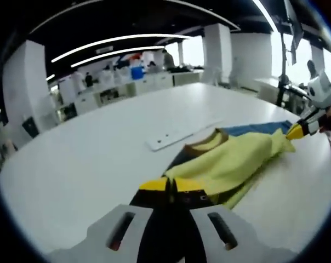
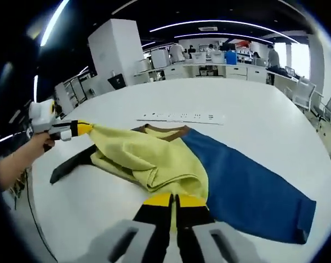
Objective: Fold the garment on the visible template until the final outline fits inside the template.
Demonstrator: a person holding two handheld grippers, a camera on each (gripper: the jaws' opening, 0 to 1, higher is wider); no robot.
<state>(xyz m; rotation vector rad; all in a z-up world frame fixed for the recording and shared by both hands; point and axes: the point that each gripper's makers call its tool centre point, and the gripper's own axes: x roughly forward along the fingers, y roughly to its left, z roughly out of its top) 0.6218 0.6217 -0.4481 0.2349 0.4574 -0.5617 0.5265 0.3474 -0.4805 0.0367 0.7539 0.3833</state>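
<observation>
Yellow-and-blue cloth garment with a brown collar (image 2: 171, 159) lies on the white bench (image 2: 247, 115), yellow panel folded over the blue half. Right gripper (image 2: 173, 201): jaws clenched on the yellow fabric edge right at its tips; blue half spreads flat to the right of it, collar ahead. Left gripper (image 1: 170, 186): jaws pressed together on the yellow fabric at its tips, garment running ahead and right of it. In the left gripper view the right gripper (image 1: 297, 130) sits far right, pinching the yellow corner. In the right gripper view the left gripper (image 2: 78, 129) sits far left, holding the stretched yellow corner, a hand (image 2: 20, 156) behind it. Dark strip (image 2: 72, 161) lies under the yellow fabric on that side; can't tell what it is. Flat white strip with small holes (image 2: 182, 117) lies on the bench beyond the collar, apart from the garment. Room: open office, white pillars (image 2: 119, 52), desks, ceiling light strips (image 1: 121, 39).
</observation>
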